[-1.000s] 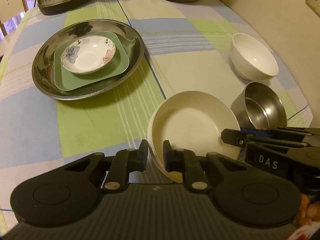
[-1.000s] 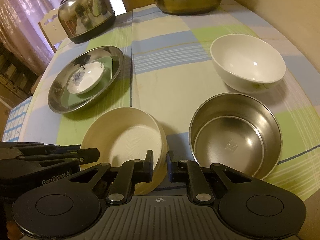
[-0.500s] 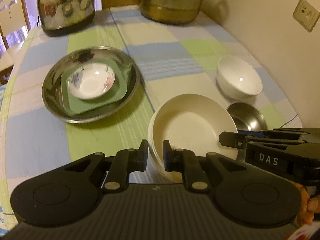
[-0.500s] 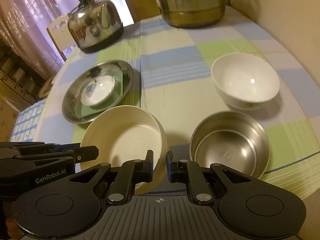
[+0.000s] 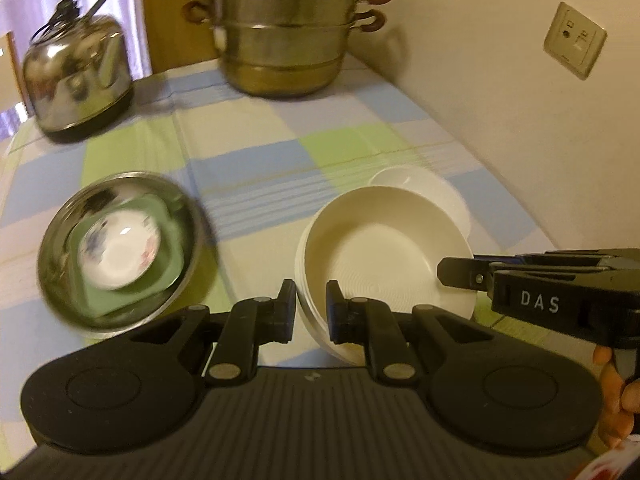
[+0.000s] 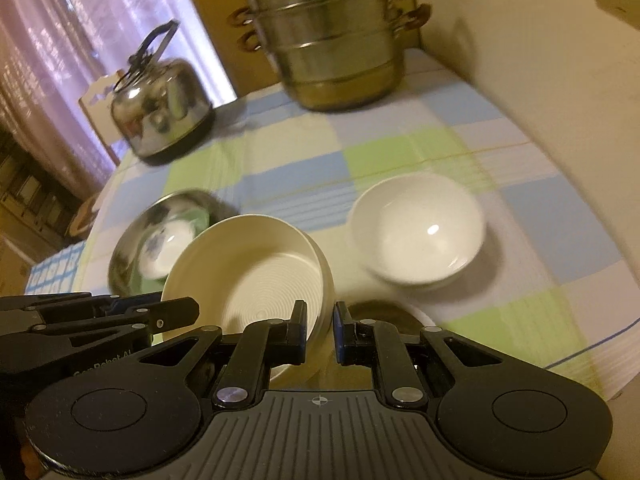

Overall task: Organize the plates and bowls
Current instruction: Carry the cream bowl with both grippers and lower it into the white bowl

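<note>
while both claws are pinching it: cream ridged bowl (image 5: 384, 256) is hanging above the tabletop (image 5: 256, 148), off the surface
left claw (image 5: 311, 306): clenching the near rim
right claw (image 6: 320, 332): clenching the opposite rim
handling: looking stiff, smooth, likely slippery and breakable; rim grips are suiting it
white bowl (image 6: 418, 228): glossy, round, sitting nearby

Your two wrist views ride close above the table's (image 5: 256, 152) near edge, tilted down and facing its far edge. Both share the cream bowl (image 5: 384, 256), white bowl (image 6: 416, 228), kettle (image 6: 160, 112) and steamer pot (image 5: 284, 36).
</note>
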The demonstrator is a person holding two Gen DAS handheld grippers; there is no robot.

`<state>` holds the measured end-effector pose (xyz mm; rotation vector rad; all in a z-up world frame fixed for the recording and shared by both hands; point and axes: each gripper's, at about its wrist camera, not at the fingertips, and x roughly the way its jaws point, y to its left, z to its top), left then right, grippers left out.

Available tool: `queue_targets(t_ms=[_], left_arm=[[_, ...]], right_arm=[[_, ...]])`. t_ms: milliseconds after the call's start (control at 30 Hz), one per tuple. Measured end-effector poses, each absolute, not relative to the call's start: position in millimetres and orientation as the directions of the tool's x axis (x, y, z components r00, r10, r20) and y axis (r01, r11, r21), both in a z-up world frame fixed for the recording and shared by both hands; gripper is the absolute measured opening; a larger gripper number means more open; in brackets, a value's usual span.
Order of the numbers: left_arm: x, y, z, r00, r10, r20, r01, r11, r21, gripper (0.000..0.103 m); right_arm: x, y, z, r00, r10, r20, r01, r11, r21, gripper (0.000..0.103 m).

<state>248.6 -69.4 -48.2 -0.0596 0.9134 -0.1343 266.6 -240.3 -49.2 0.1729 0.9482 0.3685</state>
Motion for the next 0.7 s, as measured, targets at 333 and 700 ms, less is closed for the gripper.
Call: queue_targets(t_ms=[333,700], left_arm=[[301,-118,-43,0.620,-0.160,-0.768,0.124,0.987,-0.105,0.014],[340,-144,-56,0.593,-0.142,-0.793,0.106,0.990,-0.098,0.014]], right_arm=[[317,-290,-41,0.561,0.356,-0.748,-0.195,0.934,0.299,0.013],[358,-316,-54,0.534,0.357,-0.767,-0.185,0.934,0.306,0.013]])
